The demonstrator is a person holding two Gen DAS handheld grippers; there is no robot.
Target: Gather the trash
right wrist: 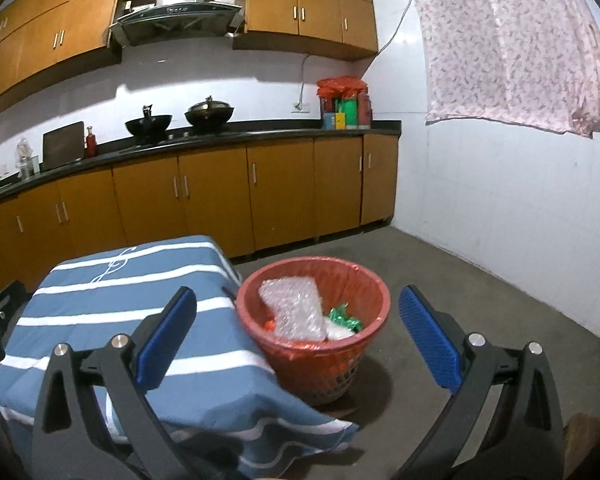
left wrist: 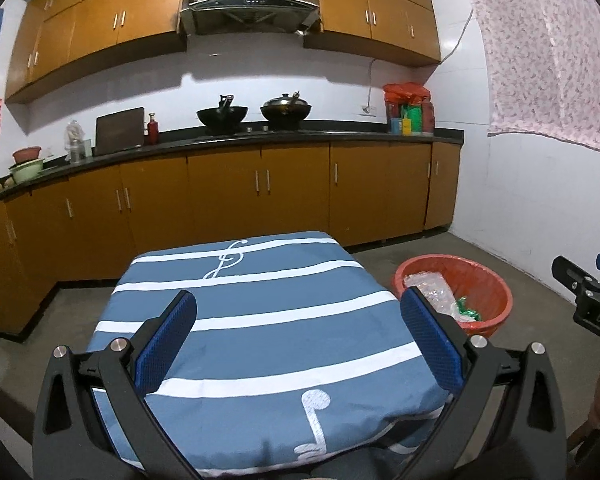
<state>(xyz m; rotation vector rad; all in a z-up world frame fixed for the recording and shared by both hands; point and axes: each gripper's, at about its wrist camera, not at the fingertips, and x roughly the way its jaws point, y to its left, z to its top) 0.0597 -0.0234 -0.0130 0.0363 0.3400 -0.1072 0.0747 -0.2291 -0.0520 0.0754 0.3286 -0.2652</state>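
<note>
Kitchen premises, white-tiled walls, orange-brown wooden cabinets (left wrist: 228, 192) below a black stone worktop (left wrist: 340, 133) carrying two dark woks; a small table under a blue cloth with white stripes and music notes (left wrist: 260, 320) stands in the foreground, its top bare of litter.

Trash located in the round red plastic basket lined with a red bag (right wrist: 364, 300), standing on the concrete floor (right wrist: 480, 292) just beside the table's right edge; contents visible: a clear sheet of bubble wrap (right wrist: 296, 312), a crumpled green foil wrapper (right wrist: 346, 318), some white plastic beneath.

Left hand-held gripper (left wrist: 296, 336) hangs over the cloth, jaws spread wide, nothing between them; right hand-held gripper (right wrist: 300, 338) faces the basket, jaws likewise apart and empty.

Handling, by judgement: all pieces light, soft, crushable; the bubble wrap is springy and likely slippery, best pinched at a free edge; the foil would hold at its bunched middle; the liner is thin, likely to tear if snagged.

Obstructions: the cloth's hanging corner droops near the basket's foot; a pink floral cloth (right wrist: 512, 44) hangs on the right wall, well apart.
</note>
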